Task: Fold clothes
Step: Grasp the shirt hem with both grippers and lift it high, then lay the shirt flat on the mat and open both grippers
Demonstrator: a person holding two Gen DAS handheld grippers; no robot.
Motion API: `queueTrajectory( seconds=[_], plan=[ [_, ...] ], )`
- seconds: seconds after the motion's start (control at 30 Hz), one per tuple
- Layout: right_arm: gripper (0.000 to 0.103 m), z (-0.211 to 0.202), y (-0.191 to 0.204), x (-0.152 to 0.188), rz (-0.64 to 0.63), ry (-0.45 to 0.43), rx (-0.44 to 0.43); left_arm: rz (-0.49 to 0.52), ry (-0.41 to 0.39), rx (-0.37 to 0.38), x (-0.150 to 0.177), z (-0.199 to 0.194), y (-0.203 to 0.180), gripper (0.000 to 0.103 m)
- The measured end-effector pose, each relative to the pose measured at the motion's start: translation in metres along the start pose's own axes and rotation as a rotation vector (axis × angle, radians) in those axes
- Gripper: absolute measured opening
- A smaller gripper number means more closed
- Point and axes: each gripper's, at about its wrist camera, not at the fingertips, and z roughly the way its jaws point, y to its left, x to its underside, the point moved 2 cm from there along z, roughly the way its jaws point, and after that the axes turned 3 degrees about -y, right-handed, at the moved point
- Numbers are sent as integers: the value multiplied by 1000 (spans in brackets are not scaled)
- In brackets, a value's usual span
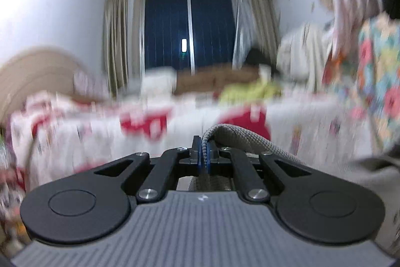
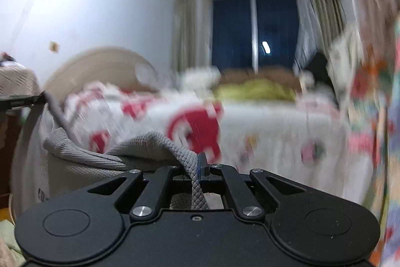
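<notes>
A grey knitted garment [image 1: 252,142] hangs between my two grippers, held up above the bed. In the left wrist view my left gripper [image 1: 203,154] is shut on a ribbed edge of it, and the cloth runs off to the right. My right gripper [image 2: 198,167] in the right wrist view is shut on another edge of the same grey knitted garment [image 2: 140,149], which drapes away to the left and sags below. Both grippers point about level across the room. The lower part of the garment is hidden under the gripper bodies.
A bed [image 2: 275,124] with a white and red patterned cover lies ahead, with a yellow-green cloth [image 2: 255,89] on its far side. Colourful hanging fabric [image 1: 375,71] fills the right edge. A dark window with curtains [image 1: 187,29] is at the back. A rounded headboard [image 2: 105,66] stands at left.
</notes>
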Motion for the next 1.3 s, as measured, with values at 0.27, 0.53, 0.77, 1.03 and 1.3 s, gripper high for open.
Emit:
queueTrajectory(
  seconds=[0.27,0.53,0.77,1.03,1.3],
  plan=[
    [1,165,-81,100,149,265,187,-12,216,-23,122,160,-19,3],
    [43,253,-126,222,265,494,421,14,539,66,294,244,-59,44],
    [43,164,-88,306,245,587,206,47,761,283,392,175,-45,44],
    [50,99,-41,330,283,756,101,-150,887,413,418,120,-16,47],
    [50,188,-72,317,113,1049,-12,-192,835,318,425,138,-15,47]
  ],
)
